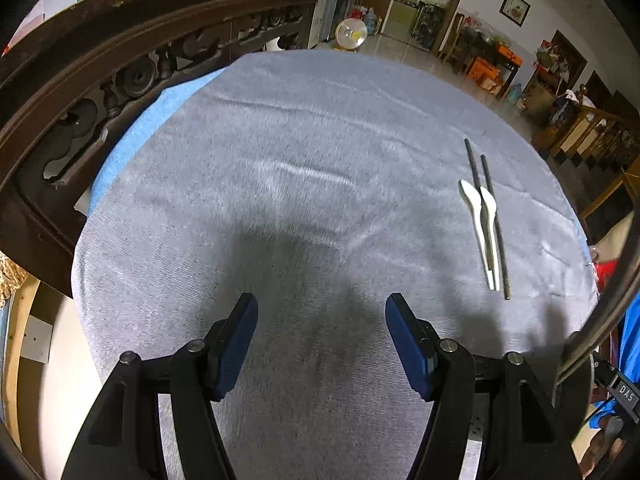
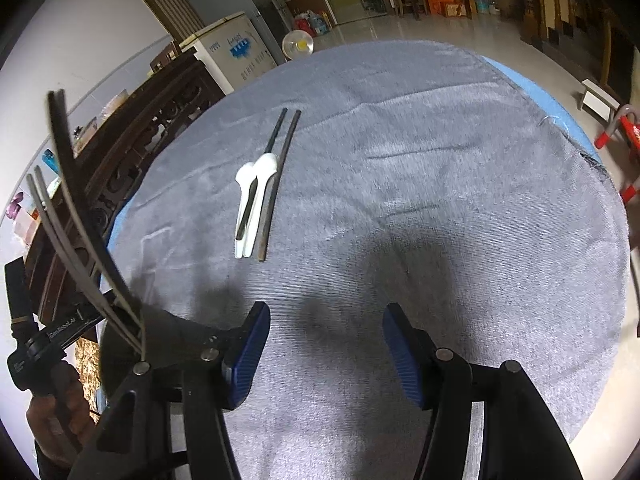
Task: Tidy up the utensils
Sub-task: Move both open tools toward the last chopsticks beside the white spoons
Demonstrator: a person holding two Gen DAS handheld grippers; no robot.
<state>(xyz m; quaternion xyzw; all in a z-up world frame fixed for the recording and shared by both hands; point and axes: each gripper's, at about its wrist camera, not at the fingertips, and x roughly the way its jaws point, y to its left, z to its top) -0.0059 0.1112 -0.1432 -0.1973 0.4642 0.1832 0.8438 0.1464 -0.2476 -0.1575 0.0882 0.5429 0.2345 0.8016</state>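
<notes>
Two white spoons and two dark chopsticks lie side by side on the grey tablecloth, to the right of my left gripper. That gripper hangs open over bare cloth, nothing between its blue pads. In the right wrist view the same spoons and chopsticks rest left of centre, ahead of my right gripper. It too is open and empty above the cloth.
A carved dark wooden chair back stands at the table's left edge. A hand holding the other gripper's handle shows at the lower left of the right wrist view. A red stool and a fan stand on the floor beyond.
</notes>
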